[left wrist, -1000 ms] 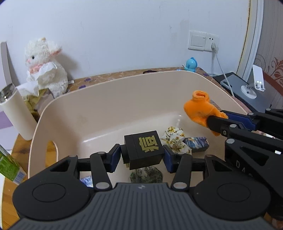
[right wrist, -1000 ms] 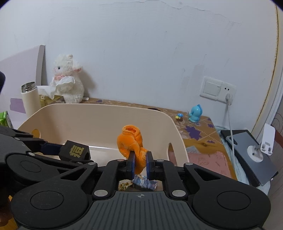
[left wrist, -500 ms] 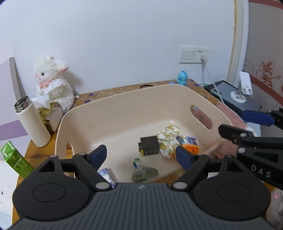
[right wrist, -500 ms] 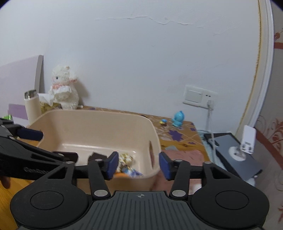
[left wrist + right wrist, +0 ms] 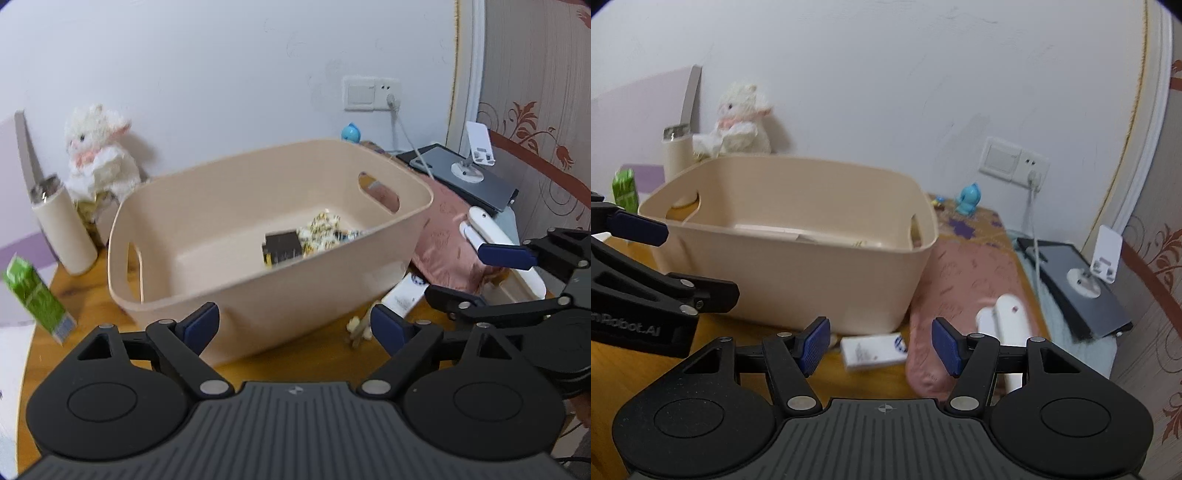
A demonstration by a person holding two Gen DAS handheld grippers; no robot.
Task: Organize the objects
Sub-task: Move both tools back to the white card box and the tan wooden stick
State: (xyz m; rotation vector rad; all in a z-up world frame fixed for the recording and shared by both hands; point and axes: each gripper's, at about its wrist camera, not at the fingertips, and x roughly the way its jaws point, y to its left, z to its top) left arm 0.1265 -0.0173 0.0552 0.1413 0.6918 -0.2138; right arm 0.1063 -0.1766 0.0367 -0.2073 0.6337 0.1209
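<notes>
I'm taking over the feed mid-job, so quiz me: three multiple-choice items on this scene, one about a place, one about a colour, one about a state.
1. Where does the black cube lie?
A. inside the beige plastic tub
B. on the pink cloth
C. in the left claw

2. What colour is the carton left of the tub?
A. red
B. green
C. blue

3. How do the left claw and the right claw stand?
A. both shut on toys
B. left open, right shut
C. both open and empty

Answers:
1 A, the cube rests on the tub's floor.
2 B, its faces are bright green.
3 C, a wide gap shows between each claw's blue pads, with nothing between them.
</notes>
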